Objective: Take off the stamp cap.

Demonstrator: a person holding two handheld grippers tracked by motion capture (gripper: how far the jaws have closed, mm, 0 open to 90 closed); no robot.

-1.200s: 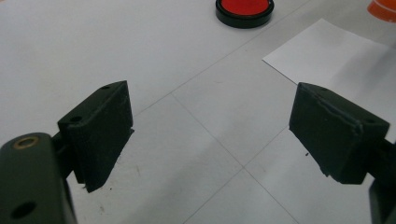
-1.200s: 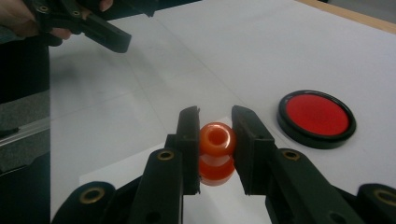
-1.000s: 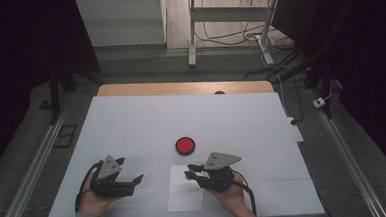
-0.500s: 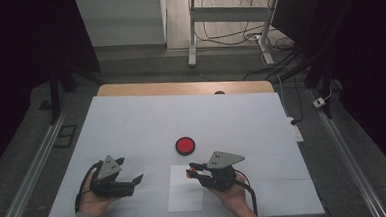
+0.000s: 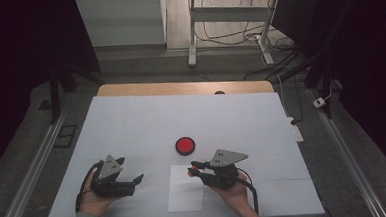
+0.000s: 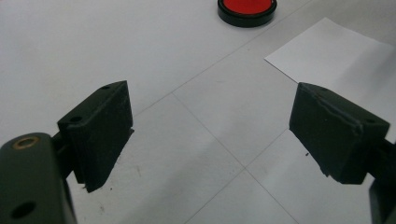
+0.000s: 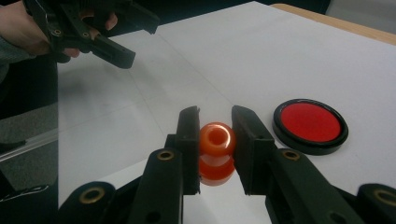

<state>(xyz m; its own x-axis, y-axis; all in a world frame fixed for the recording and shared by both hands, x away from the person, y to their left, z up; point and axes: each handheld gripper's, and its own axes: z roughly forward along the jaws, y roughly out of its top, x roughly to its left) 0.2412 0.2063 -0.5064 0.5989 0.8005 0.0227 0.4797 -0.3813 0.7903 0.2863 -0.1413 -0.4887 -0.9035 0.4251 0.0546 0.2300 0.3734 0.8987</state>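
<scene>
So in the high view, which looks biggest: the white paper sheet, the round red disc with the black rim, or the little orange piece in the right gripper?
1. White paper sheet
2. Round red disc with black rim
3. Orange piece, mostly hidden between the jaws of the right gripper

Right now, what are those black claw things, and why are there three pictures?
A person sits at a white table with a pair of tongs in each hand. One camera looks down from above; another rides on each pair of tongs. The left tongs are open and hold nothing. The right tongs squeeze a small orange bead with a hole in it. On the table lie a round red disc with a black rim and a sheet of white paper.
</scene>
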